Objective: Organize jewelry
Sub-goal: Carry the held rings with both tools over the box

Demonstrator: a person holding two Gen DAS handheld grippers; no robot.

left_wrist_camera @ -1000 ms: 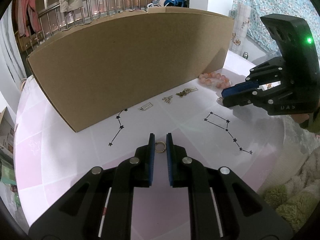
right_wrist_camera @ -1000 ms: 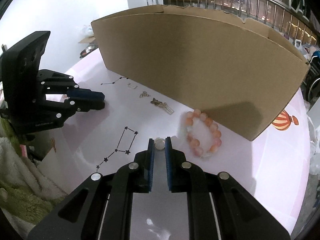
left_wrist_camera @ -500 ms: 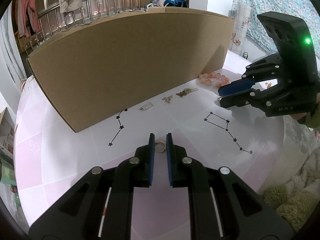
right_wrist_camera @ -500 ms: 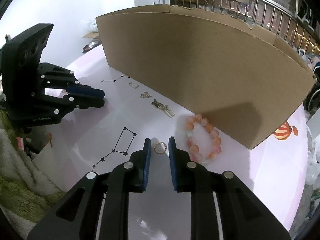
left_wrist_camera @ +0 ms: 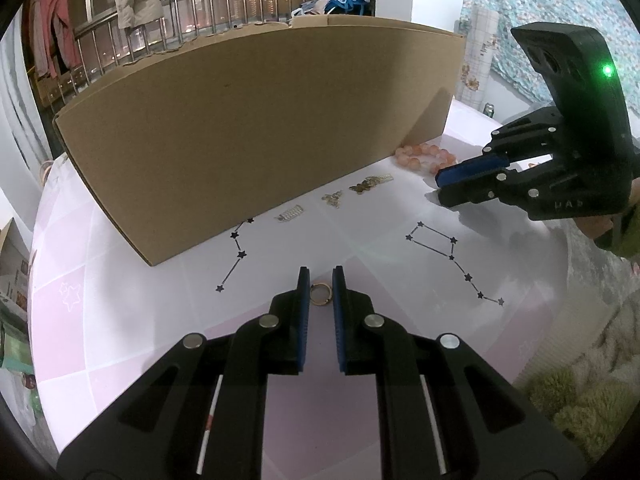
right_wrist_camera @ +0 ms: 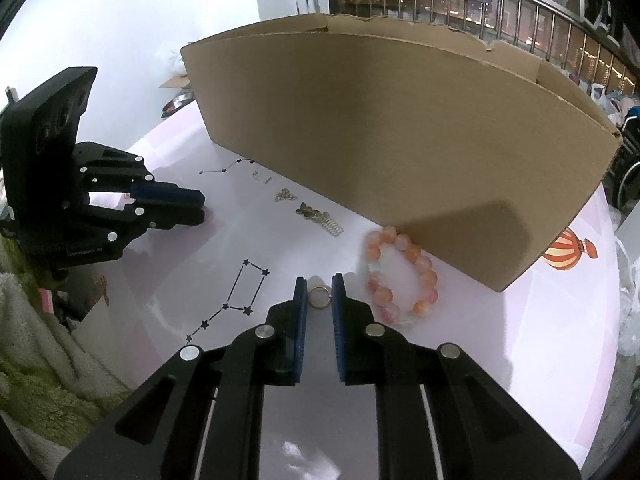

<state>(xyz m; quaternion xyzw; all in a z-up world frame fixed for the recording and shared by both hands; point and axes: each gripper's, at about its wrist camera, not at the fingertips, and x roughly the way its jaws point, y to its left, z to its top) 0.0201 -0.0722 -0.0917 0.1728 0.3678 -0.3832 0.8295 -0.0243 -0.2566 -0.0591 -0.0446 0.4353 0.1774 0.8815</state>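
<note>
— How far along is the jewellery?

— Barely begun, I'd say. My left tongs [left_wrist_camera: 321,276] are narrowed round a gold ring [left_wrist_camera: 321,294] lying on the table [left_wrist_camera: 160,280]. The pads look to be against it.

— And your other hand?

— The right tongs [right_wrist_camera: 319,280] are closing, with a silvery ring [right_wrist_camera: 319,297] between the pads. They seem to pinch it.

— What is left?

— Nearly everything. The bead bracelet [right_wrist_camera: 402,276] lies at three o'clock from that ring. The butterfly charm [right_wrist_camera: 308,211] and two smaller pieces sit in a row at twelve o'clock, along the foot of the cardboard box [right_wrist_camera: 380,140]. Whether anything is in the box I cannot tell.
</note>
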